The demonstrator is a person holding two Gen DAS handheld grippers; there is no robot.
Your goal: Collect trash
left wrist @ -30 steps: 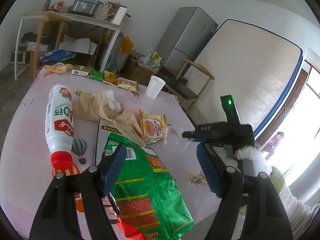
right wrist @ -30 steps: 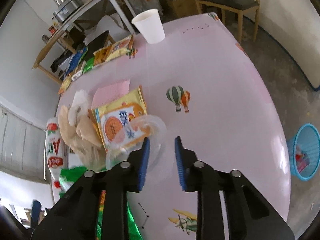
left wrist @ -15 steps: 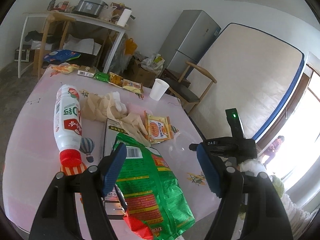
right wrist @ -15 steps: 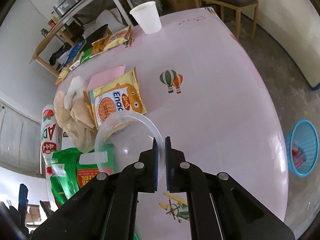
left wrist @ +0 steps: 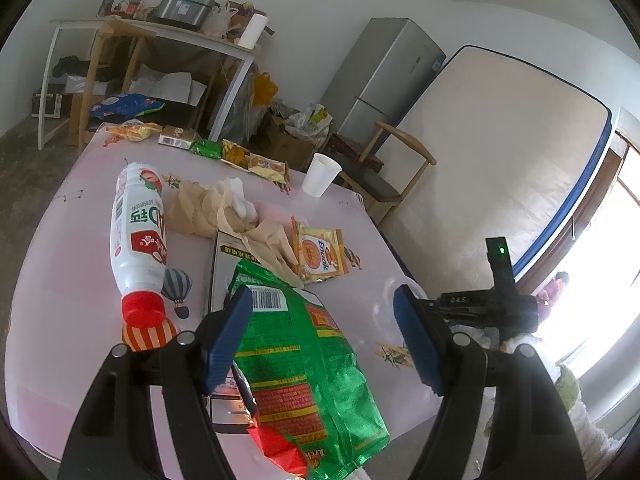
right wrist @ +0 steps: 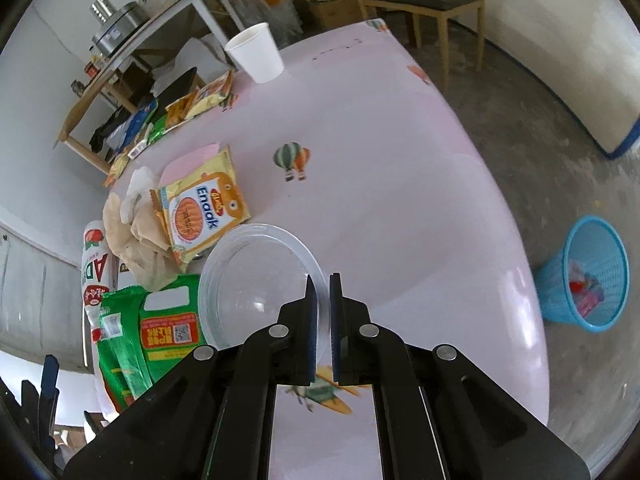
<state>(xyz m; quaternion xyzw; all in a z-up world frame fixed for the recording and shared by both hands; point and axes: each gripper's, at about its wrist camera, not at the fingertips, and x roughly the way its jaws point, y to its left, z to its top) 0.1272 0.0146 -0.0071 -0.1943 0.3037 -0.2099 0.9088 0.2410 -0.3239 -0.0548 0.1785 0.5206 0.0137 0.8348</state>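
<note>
My right gripper (right wrist: 323,284) is shut on the rim of a clear plastic bowl (right wrist: 256,280), which hangs tilted above the pink table (right wrist: 400,184). In the left wrist view the same bowl (left wrist: 386,300) shows faintly beside my left gripper's right finger. My left gripper (left wrist: 323,316) stands open over a green snack bag (left wrist: 304,352), touching nothing. A white bottle with a red cap (left wrist: 138,232) lies to its left. A yellow snack packet (right wrist: 202,208) and crumpled brown paper (left wrist: 224,208) lie mid-table. A blue waste basket (right wrist: 584,276) stands on the floor at the right.
A white paper cup (right wrist: 256,54) stands at the table's far end, with several small snack packets (left wrist: 240,156) along that edge. A flat box (left wrist: 222,264) lies under the green bag. A wooden chair (right wrist: 424,4), a fridge (left wrist: 384,88) and a leaning mattress (left wrist: 496,160) stand beyond.
My right gripper's jaws closed on the clear bowl's rim and lifted it off the yellow packet, shifting it toward the right. The left gripper stayed open and nearly still.
</note>
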